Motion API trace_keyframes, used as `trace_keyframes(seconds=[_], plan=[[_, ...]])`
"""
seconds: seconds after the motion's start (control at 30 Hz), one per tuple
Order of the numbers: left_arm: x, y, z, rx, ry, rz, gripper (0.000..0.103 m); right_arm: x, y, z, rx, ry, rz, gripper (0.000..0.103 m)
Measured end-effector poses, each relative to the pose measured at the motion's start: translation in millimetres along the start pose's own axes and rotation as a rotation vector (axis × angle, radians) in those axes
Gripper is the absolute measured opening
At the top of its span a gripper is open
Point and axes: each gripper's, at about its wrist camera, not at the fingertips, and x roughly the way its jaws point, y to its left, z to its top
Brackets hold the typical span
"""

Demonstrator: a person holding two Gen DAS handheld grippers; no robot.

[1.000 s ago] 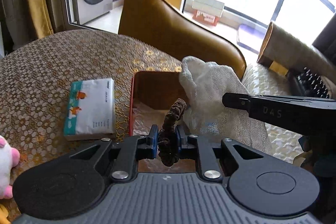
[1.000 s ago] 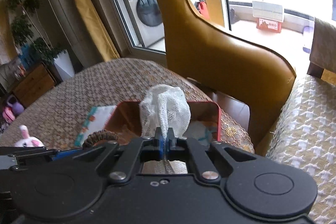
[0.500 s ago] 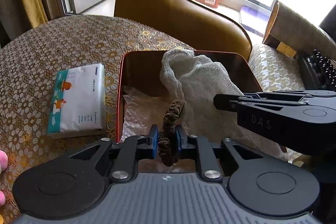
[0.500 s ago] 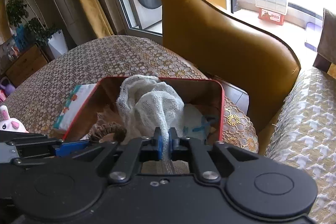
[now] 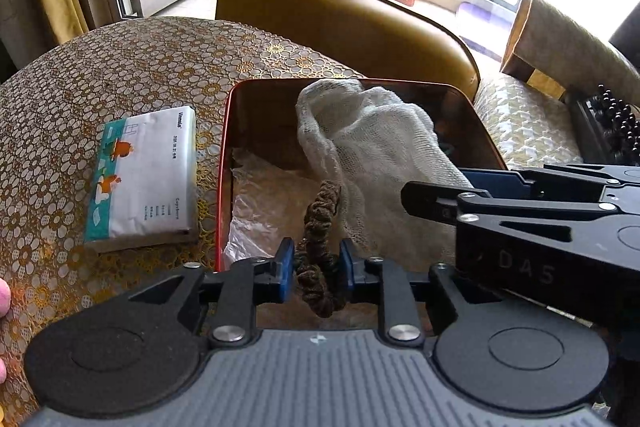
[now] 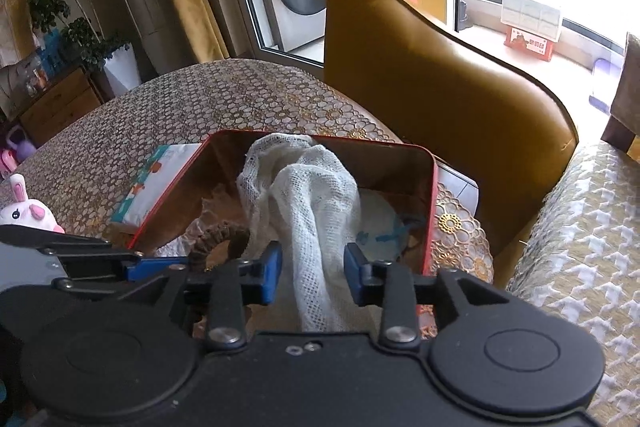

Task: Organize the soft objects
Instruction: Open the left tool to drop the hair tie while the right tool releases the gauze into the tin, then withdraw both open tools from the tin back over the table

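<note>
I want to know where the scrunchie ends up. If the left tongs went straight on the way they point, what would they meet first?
Probably the crinkled plastic lining inside the red tin. The brown scrunchie hangs between the left tongs, whose jaws have just been opening.

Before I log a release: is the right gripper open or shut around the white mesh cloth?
Open. The right gripper has just been opening; the white mesh cloth hangs between its pads with visible gaps.
</note>
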Motion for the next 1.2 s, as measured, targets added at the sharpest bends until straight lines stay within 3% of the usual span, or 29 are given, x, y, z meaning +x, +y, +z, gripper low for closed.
trace_keyframes(seconds=[0.03,0.1,0.17,0.53,0.9,1.13,1.2], plan=[[-1,0,-1,0.002,-0.005,0.002,0.033,-2,0,0,0.000,-0.003,0.001,0.034],[-5,-1,-2,0.008,-0.017,0.003,0.050,-6,-2,0,0.002,-0.004,0.000,0.035],[-10,-2,-2,0.013,-0.031,-0.005,0.056,-9,-2,1,-0.001,-0.006,0.000,0.036],[-51,4,-10,0.002,-0.080,-0.032,0.057,-51,1,-3,-0.007,-0.062,0.037,0.046],[-114,17,-25,-0.006,-0.161,-0.043,0.057,-95,30,-12,-0.047,-0.127,0.054,0.052],[-159,36,-43,-0.009,-0.224,-0.012,0.057,-116,50,-20,-0.040,-0.169,0.105,0.054],[-170,42,-49,-0.008,-0.239,-0.002,0.065,-122,58,-22,-0.042,-0.185,0.118,0.056]])
